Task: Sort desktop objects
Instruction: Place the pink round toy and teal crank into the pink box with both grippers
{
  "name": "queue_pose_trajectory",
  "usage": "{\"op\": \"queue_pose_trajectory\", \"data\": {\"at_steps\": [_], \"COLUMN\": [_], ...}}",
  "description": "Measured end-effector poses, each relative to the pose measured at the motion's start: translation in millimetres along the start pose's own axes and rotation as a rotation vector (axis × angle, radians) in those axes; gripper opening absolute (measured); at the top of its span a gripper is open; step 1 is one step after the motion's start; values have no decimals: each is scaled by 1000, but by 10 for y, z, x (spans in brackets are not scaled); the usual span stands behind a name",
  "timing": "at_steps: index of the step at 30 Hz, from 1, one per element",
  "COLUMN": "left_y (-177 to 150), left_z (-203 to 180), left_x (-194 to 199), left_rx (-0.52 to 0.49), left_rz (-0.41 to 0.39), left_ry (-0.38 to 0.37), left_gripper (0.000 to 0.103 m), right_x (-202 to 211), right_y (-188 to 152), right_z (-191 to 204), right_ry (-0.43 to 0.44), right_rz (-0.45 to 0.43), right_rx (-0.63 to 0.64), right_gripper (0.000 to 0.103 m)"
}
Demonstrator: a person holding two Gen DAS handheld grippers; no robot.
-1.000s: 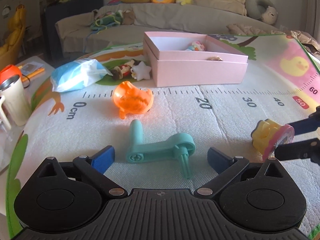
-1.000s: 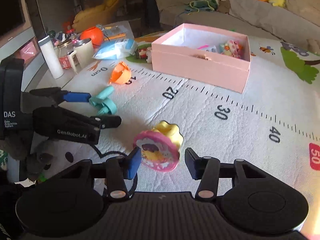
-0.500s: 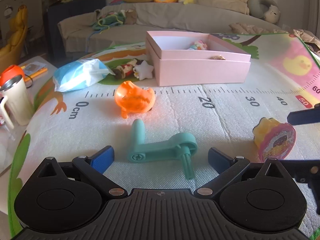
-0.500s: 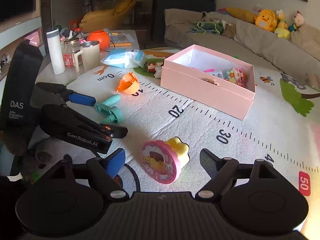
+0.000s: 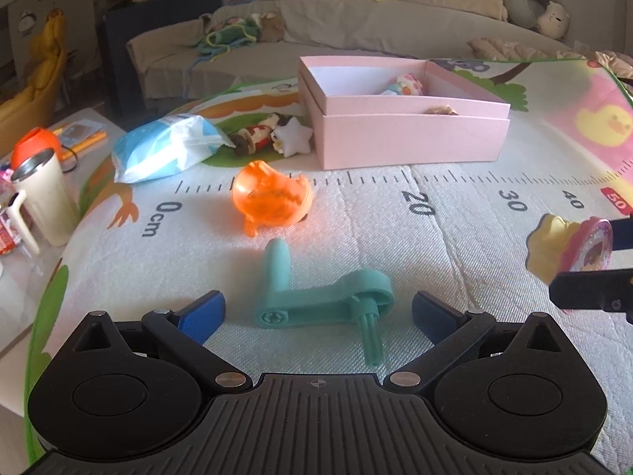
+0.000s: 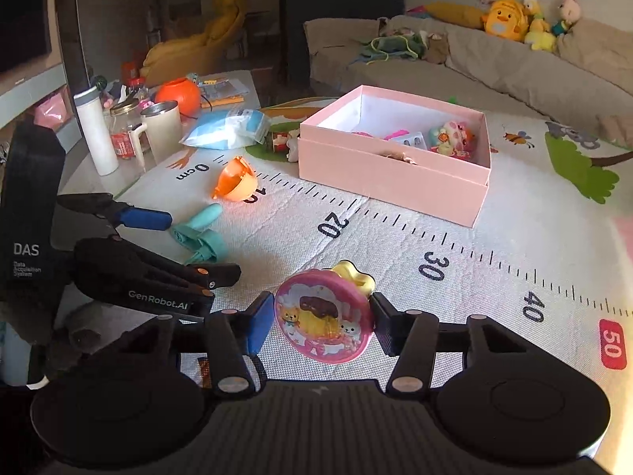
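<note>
A teal crank handle [image 5: 324, 301] lies flat on the play mat between the open fingers of my left gripper [image 5: 316, 308], and neither pad touches it. My right gripper [image 6: 320, 320] is closing on a pink-lidded yellow toy [image 6: 324, 316], its blue pads against the rim on both sides. In the left wrist view that toy [image 5: 565, 245] shows at the right edge, between the right gripper's dark fingers [image 5: 589, 297]. An orange half shell [image 5: 269, 198] lies beyond the crank. The open pink box [image 5: 411, 146] stands farther back with several small toys inside.
A blue wipes packet [image 5: 166, 146], a small figure [image 5: 257, 134] and a white star [image 5: 292, 140] lie left of the box. A mug [image 5: 43, 198], a white bottle [image 6: 95, 130] and a jar [image 6: 122, 134] stand off the mat's left edge. A sofa runs behind.
The right gripper's jaws spread wide around the pink-lidded toy half a second ago and have now closed back onto it. The left gripper and the crank have not moved.
</note>
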State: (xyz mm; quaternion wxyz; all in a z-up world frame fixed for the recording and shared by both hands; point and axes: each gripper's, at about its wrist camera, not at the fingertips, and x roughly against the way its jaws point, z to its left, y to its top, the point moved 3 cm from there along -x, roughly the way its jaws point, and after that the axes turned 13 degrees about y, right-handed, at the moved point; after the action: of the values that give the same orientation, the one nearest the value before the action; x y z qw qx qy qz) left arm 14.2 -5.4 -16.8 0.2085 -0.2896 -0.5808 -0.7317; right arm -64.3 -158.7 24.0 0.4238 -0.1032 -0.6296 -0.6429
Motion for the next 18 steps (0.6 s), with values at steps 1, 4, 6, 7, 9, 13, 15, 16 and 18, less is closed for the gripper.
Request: {"op": "queue_pose_trajectory", "data": {"at_steps": [1, 4, 6, 7, 9, 13, 15, 16, 18], "left_y": [16, 54, 62, 67, 102, 538, 861, 1011, 1278], "left_z": [-15, -75, -69, -57, -31, 5, -40, -78, -179], "left_x": [3, 43, 78, 124, 285, 715, 802, 796, 690], "left_rx": [0, -31, -43, -48, -60, -66, -94, -107, -128], "left_rz": [0, -12, -15, -23, -58, -234, -341, -384, -437], "left_ry": [-6, -3, -6, -7, -20, -53, -45, -36, -3], "left_gripper": [103, 80, 76, 76, 76, 76, 76, 76, 76], "right_x": [30, 131, 240, 300, 488, 904, 1035, 1073, 1058], "right_y": [0, 1, 23, 43, 130, 457, 691, 831, 1074], "right_z": [-31, -116, -160, -178, -219, -343, -412, -448, -549], "right_ry": [21, 80, 110, 119, 123, 96, 86, 83, 82], "right_rz": [5, 16, 16, 12, -19, -126, -178, -205, -242], "right_rx": [-25, -98, -129, -135, -134, -106, -87, -74, -67], "right_gripper": [53, 52, 52, 52, 52, 52, 52, 52, 52]}}
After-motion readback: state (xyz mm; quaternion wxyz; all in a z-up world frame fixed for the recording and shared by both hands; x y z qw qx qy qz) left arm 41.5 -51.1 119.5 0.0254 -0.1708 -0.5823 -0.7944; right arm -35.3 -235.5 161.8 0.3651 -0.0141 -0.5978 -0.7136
